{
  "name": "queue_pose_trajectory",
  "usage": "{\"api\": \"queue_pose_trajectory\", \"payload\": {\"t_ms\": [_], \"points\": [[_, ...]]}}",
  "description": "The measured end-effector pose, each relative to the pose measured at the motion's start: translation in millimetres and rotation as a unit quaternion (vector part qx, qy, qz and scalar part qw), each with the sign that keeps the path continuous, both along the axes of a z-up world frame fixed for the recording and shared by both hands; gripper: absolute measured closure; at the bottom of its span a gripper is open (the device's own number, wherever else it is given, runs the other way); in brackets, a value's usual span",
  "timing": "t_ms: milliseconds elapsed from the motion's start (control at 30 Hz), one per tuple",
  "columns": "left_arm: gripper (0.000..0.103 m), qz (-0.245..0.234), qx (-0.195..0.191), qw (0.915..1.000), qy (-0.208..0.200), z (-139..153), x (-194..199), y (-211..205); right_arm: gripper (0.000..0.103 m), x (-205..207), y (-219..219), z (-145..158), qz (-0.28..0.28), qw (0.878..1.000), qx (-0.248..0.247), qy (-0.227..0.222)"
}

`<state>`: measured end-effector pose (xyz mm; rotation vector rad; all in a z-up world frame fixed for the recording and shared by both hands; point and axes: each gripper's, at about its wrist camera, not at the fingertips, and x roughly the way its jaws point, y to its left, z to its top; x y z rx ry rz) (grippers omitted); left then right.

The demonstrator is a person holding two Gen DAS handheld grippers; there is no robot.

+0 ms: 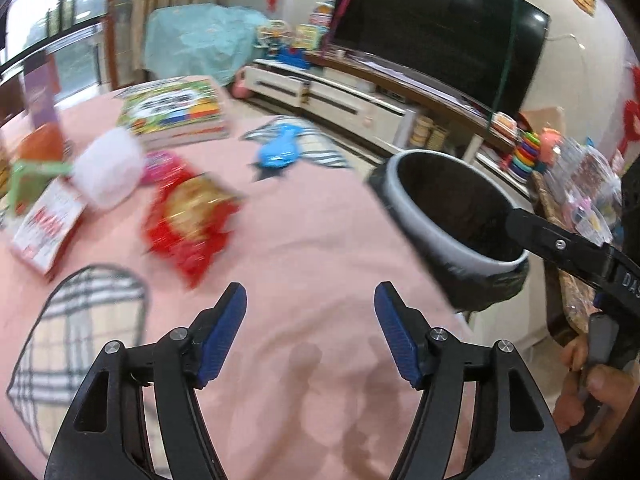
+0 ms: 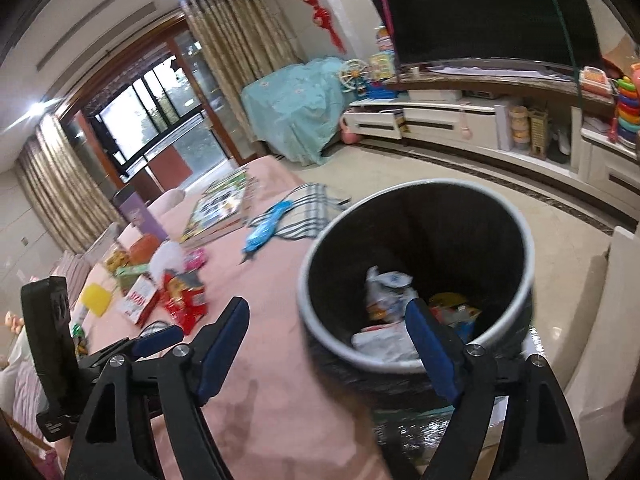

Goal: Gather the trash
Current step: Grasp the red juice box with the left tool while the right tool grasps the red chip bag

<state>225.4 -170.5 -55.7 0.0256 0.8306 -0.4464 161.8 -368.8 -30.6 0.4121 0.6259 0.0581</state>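
So the next bit of trash looks like the red snack bag (image 1: pixel 190 226), lying flat on the pink worktop (image 1: pixel 304 240), left of centre in the left wrist view and well apart from the bin. It's blurred, but it reads as crinkly foil or plastic: super light, floppy, probably a bit slick. I'd pinch it at a loose edge or corner instead of pressing down on the flat middle, since thin film likes to slide away on cloth.

Just beside it on the left there's a red and white carton (image 1: pixel 46 226), which should be stiffer and easier to take across its narrow side, and a white crumpled plastic thing (image 1: pixel 108 168) just behind, soft and weightless by the look of it. A blue toy (image 1: pixel 278 148) and a stack of picture books (image 1: pixel 176 114) sit farther back; probably not trash.

The trash bin (image 2: pixel 516 236), black liner inside, stands at the right edge of the worktop and already has wrappers in the bottom.

The left gripper (image 1: pixel 310 330) has its fingers spread with nothing between them, hovering over bare cloth. The right gripper (image 2: pixel 326 346) is also spread wide and empty, near the bin's rim.
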Motion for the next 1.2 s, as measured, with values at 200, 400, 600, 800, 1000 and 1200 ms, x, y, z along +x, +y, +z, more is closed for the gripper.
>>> {"api": "queue_pose_trajectory", "payload": {"t_ms": [200, 400, 600, 800, 1000, 1200], "points": [[0.035, 0.055, -0.005, 0.9985, 0.005, -7, -6, 60, 0.016, 1, 42, -5, 0.037, 0.999, 0.0, -0.002], [0.034, 0.096, 0.001, 0.9953, 0.002, -12, -10, 103, 0.015, 12, 80, -15, 0.077, 0.997, 0.002, 0.014], [0.027, 0.123, 0.009, 0.9924, -0.004, -16, -10, 133, 0.011, 19, 111, -23, 0.102, 0.994, 0.007, 0.025], [0.027, 0.151, 0.018, 0.9884, -0.004, -20, -1, 161, 0.011, 32, 132, -29, 0.119, 0.992, 0.008, 0.034], [0.026, 0.174, 0.006, 0.9847, 0.004, -22, 16, 183, 0.011, 48, 147, -37, 0.128, 0.991, 0.016, 0.045], [0.025, 0.185, -0.025, 0.9822, 0.017, -19, 40, 195, 0.011, 65, 154, -38, 0.132, 0.99, 0.03, 0.046]]}}
